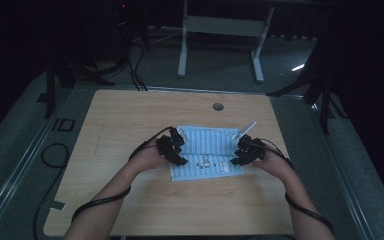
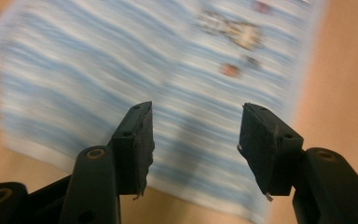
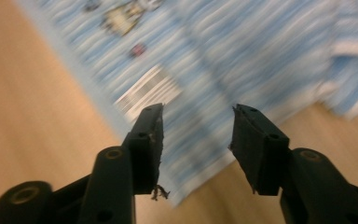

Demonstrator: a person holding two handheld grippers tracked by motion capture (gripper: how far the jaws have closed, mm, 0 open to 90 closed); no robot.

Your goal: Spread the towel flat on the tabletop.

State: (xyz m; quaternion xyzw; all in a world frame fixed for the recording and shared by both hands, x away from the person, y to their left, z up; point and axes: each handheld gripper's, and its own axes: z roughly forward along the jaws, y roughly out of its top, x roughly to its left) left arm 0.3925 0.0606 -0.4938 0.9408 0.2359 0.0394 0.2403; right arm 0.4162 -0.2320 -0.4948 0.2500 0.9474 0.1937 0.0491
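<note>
A light blue striped cloth [image 1: 207, 152] lies flat near the middle of the wooden table [image 1: 130, 120], already folded into a tidy rectangle as far as the high view shows, with a small printed motif [image 1: 206, 162] and a white striped patch near its front edge. The left gripper [image 1: 175, 150] sits at the cloth's left edge and the right gripper [image 1: 244, 151] at its right edge, one on each side. In the left gripper view the left gripper [image 2: 195, 135] has its jaws spread wide with nothing between them, the striped fabric [image 2: 121, 70] lying beneath; in the right gripper view the right gripper [image 3: 196, 135] is likewise released, poised over the cloth's near corner. Judging from this, a fold or two seems done and the next grasp has not yet been made; a further fold or a smoothing may remain. The fabric looks soft and thin, ribbed with fine pale and blue lines, with a white hem band [image 3: 349, 49] at one bunched corner. The jaw pads are matte black, blocky and slightly frayed at the tips. The table is pale wood grain, smooth, with rounded corners
</note>
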